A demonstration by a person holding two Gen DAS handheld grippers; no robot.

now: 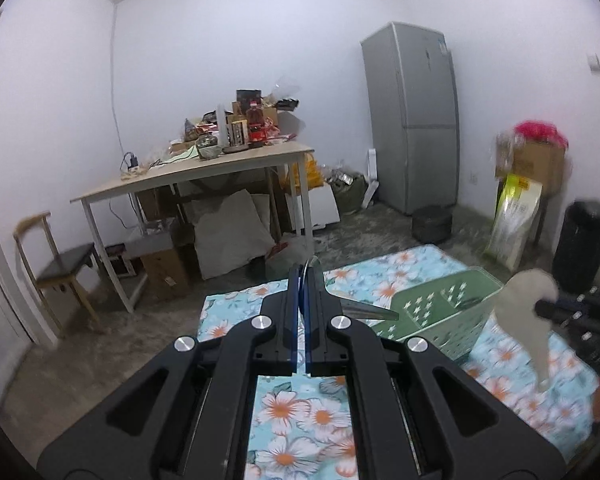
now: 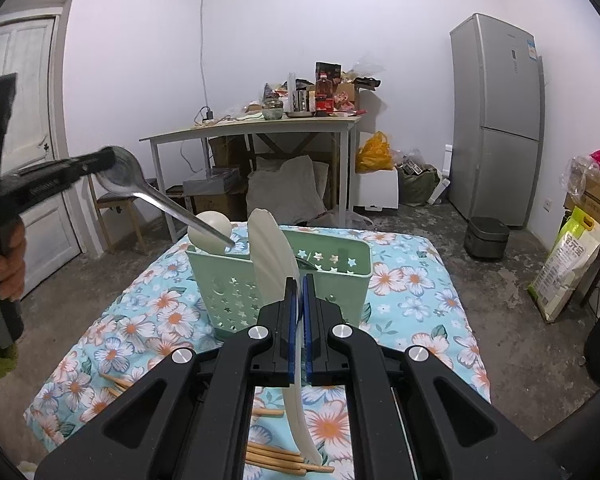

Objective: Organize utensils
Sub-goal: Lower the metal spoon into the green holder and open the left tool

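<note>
Far left in the right wrist view: left gripper [image 2: 110,160], black, held in a bare hand [image 2: 8,260], fingers pinched on the bowl of a shiny metal spoon [image 2: 148,192]. Spoon handle slanting down to the right, its tip over the left end of the pale green perforated plastic utensil basket [image 2: 236,292], in front of a round cream-white ladle head [image 2: 212,228] sticking up from that end. Whether the handle tip touches the basket: cannot tell.

Middle: basket standing upright on the turquoise floral tablecloth [image 2: 412,280], star-shaped holes in its walls, a dark utensil just visible inside its right part.

In front of the basket: right gripper [image 2: 299,280], blue-padded fingers narrowed onto the stem of a cream-white plastic rice paddle [image 2: 272,256]. Paddle blade rising above the basket's near rim, leaning left; handle running back beneath the gripper.

Lower left to centre, on the cloth: several light wooden chopsticks [image 2: 276,458], lying loose.

In the left wrist view: same spoon's bowl edge-on between the closed blue pads, handle [image 1: 364,308] pointing right toward the basket [image 1: 440,312]; paddle [image 1: 528,312] blurred at the far right.
</note>
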